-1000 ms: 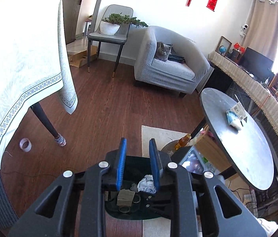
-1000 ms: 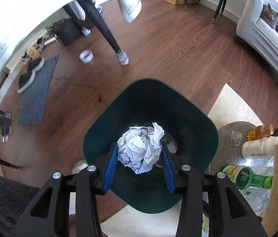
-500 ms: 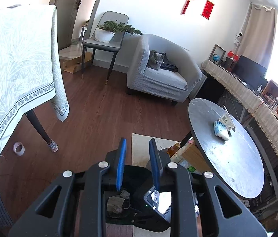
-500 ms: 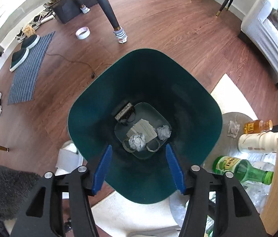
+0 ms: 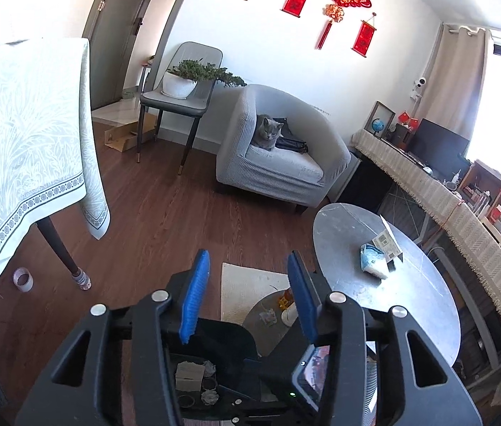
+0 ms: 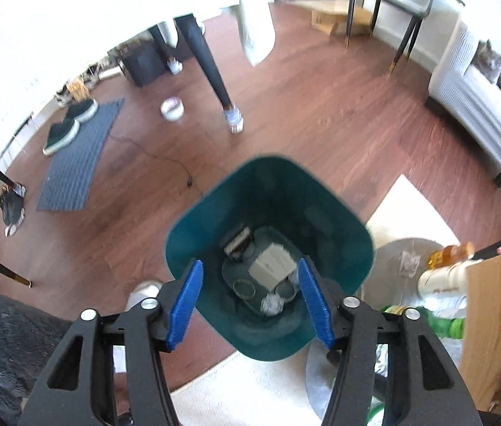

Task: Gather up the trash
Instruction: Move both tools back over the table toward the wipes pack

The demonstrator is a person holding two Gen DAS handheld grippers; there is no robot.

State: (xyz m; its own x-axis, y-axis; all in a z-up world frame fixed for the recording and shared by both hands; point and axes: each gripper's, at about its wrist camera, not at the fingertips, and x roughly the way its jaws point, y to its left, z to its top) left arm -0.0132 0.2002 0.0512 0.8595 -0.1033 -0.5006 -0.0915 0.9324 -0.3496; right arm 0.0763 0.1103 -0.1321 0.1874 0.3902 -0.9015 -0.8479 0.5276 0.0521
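Above the green bin's (image 6: 335,213) rim, right tool (image 6: 250,301) closing empty, left tool (image 5: 247,294) opening empty; crumpled paper (image 6: 271,303) lies inside.

1 green bin (image 6: 271,184) seen on floor. Inside are counted 2 crumpled paper balls (image 6: 271,303), 1 flat white box (image 6: 271,268), 2 rings (image 6: 244,288). 1 tape roll (image 6: 171,107) on floor, 2 slippers (image 6: 73,120) on 1 mat (image 6: 76,167), 1 cat (image 5: 267,134), 2 grippers (image 6: 250,298).
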